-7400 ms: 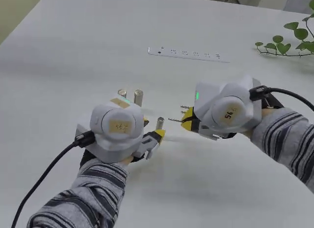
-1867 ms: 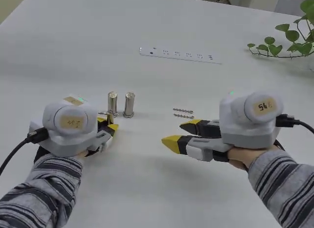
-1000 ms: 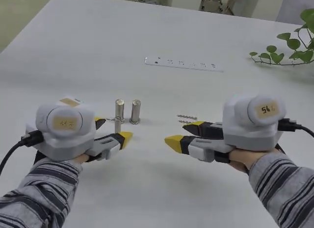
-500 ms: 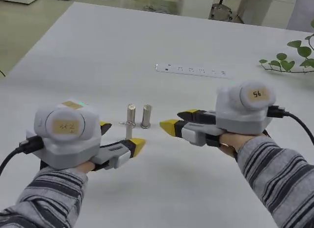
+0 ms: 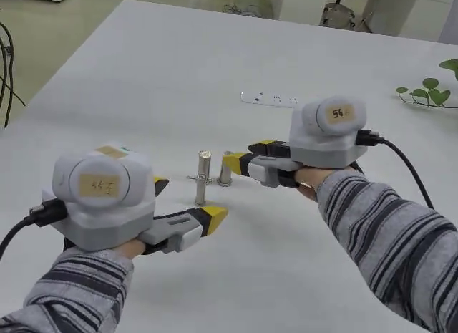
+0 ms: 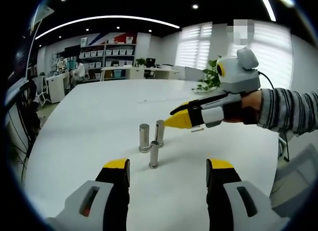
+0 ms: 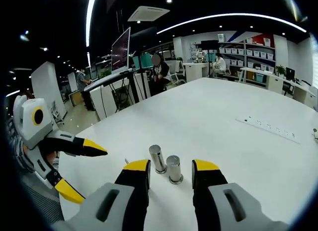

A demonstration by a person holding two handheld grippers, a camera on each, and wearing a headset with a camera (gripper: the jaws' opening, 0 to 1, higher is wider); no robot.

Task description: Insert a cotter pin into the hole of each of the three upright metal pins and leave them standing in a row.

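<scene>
Worktop (image 5: 107, 97) is bare on the left, far side and near edge, free passage there. Only obstacle mid-scene: three metal pins (image 6: 144, 137) standing close together with tight gaps. Right side is blocked by the right tool (image 5: 245, 152), jaws apart, tips just beside the far right pin (image 5: 225, 170). Left tool (image 5: 187, 201) takes the near-left approach, jaws wide, with the near pin (image 5: 200, 197) in line between them. Power strip (image 5: 270, 99) lies far, well apart from the pins. Plant (image 5: 429, 93) at the far right edge, and the cable (image 5: 401, 161) trails over the right side
</scene>
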